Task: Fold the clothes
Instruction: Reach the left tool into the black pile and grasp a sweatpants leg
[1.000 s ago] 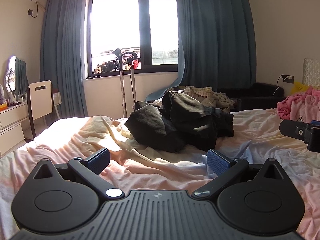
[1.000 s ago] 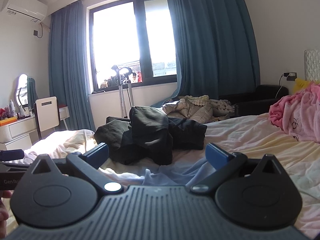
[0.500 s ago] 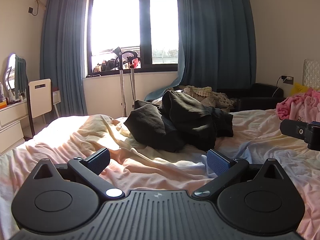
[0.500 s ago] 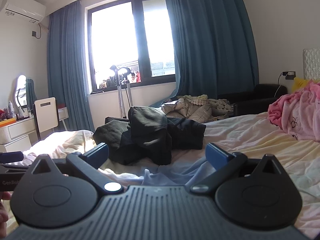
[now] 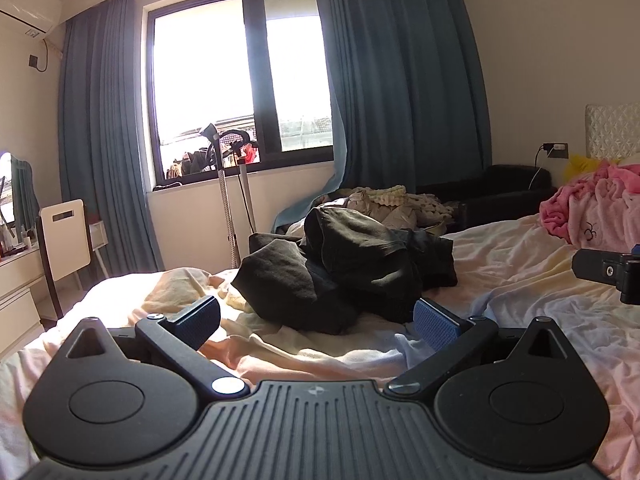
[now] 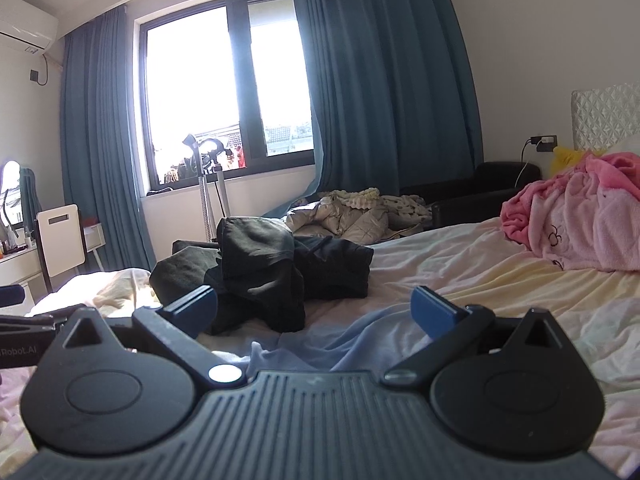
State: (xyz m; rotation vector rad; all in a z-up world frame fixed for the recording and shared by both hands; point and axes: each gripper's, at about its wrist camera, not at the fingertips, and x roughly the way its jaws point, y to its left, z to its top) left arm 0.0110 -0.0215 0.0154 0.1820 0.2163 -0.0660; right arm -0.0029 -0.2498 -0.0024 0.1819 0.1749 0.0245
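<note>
A crumpled pile of black clothes (image 5: 344, 268) lies in the middle of the bed; it also shows in the right wrist view (image 6: 264, 268). My left gripper (image 5: 318, 320) is open and empty, low over the sheet, a short way before the pile. My right gripper (image 6: 314, 310) is open and empty, also short of the pile, which sits ahead and to its left. The right gripper's body shows at the left wrist view's right edge (image 5: 608, 272).
The bed (image 5: 520, 280) has a rumpled pale sheet. A pink blanket (image 6: 580, 224) lies at the right near the headboard. Beige bedding (image 6: 352, 216) and a dark armchair (image 6: 480, 188) lie behind the bed. A white chair (image 5: 66, 236) and dresser stand at the left.
Both grippers have tilted slightly upward, so more ceiling shows. Both stay open, and the black pile has not moved.
</note>
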